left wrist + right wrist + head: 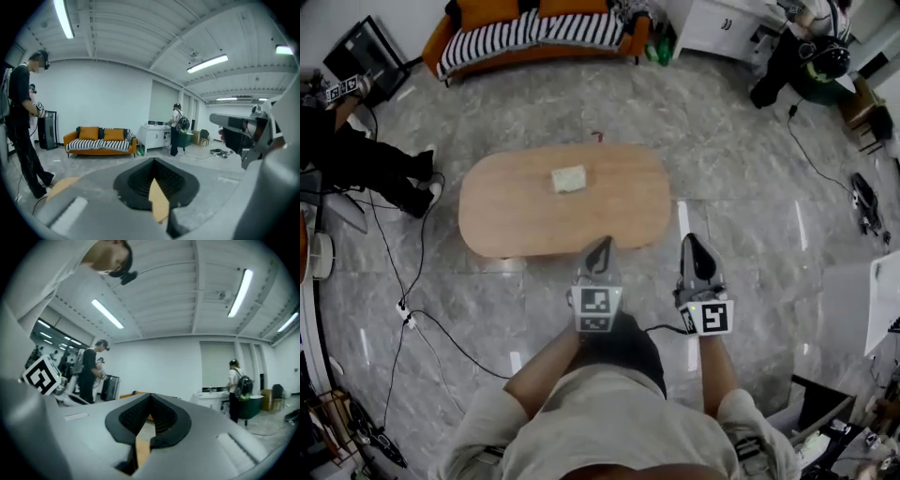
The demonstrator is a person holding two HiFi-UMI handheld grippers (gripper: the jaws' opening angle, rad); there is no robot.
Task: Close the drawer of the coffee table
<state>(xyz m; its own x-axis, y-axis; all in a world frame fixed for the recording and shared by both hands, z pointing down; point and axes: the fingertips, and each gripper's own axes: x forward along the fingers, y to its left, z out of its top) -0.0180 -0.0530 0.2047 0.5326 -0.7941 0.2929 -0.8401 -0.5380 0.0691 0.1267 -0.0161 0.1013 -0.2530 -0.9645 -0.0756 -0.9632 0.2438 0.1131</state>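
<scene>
Left gripper (601,246) and right gripper (692,246) side by side, both claws pinched together, nothing between. Coffee table (525,220) just ahead of and below the tips: oval wood top, pale block (569,178) on it. Drawer can't be made out from above. Grey marble floor (750,159), cables (422,309) left of left claw, orange sofa (534,33) far ahead.

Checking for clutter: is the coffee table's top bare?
No, a small pale object lies near the middle of the coffee table.
</scene>
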